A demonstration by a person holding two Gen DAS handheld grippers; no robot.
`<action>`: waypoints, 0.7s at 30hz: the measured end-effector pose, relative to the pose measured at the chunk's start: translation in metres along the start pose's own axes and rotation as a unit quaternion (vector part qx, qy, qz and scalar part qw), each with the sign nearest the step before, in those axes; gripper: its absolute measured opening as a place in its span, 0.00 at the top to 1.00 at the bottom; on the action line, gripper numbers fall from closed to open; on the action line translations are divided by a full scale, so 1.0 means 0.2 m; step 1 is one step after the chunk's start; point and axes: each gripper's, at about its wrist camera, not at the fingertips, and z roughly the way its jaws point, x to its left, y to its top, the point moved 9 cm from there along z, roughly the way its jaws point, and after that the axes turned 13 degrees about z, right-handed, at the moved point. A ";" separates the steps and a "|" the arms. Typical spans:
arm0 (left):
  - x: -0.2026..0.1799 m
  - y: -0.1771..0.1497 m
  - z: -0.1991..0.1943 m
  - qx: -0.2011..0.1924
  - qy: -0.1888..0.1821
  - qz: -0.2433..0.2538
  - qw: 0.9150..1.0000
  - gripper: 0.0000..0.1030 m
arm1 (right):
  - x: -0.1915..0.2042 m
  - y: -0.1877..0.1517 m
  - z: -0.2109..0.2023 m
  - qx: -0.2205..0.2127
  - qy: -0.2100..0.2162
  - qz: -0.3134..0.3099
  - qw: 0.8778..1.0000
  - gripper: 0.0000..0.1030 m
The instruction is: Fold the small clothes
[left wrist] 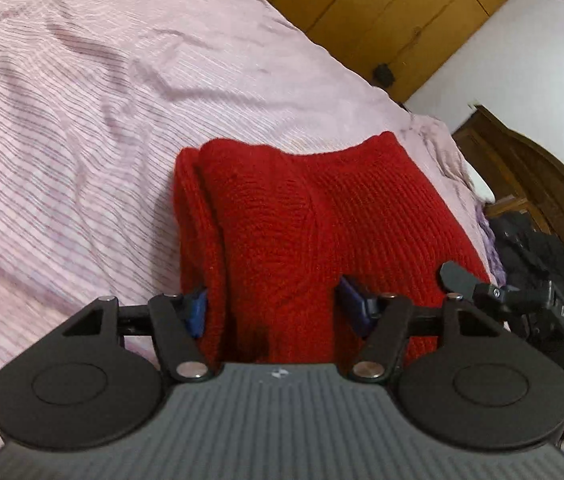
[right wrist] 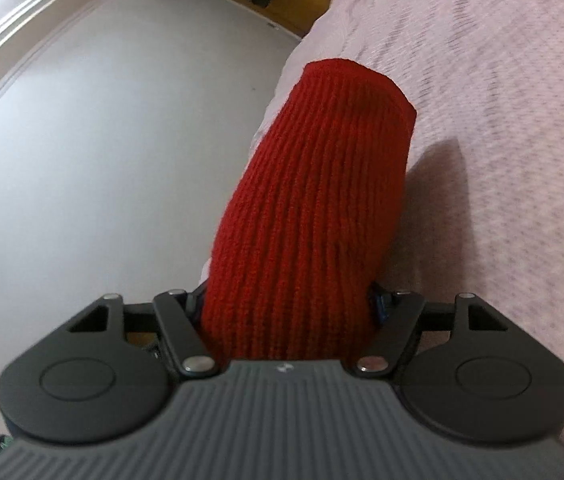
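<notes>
- The red knit cloth (left wrist: 301,220) lies folded on the pink bed (left wrist: 82,120), right in front of both claws.
- The left claw (left wrist: 274,308) and the right claw (right wrist: 287,304) each squeeze its near edge.
- Its long side runs away from the claws, so each is equally near.

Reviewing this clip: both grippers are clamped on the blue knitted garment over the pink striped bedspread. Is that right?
Not quite: the knitted garment is red, not blue; only the pads on the fingers are blue. Both wrist views show it. The rest holds: the left gripper and right gripper each grip it over the pink striped bedspread.
</notes>
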 end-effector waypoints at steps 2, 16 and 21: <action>-0.10 -0.04 0.00 0.002 -0.003 0.015 1.000 0.34 | -0.03 -0.01 -0.12 -0.008 -0.004 0.007 1.000 0.29; -0.61 -0.23 0.21 0.048 0.014 0.116 0.992 0.34 | -0.35 0.10 -0.54 -0.053 -0.046 0.040 0.997 0.30; -0.64 -0.24 0.20 0.052 0.036 0.133 0.989 0.34 | -0.46 0.09 -0.61 -0.056 -0.083 0.036 0.994 0.27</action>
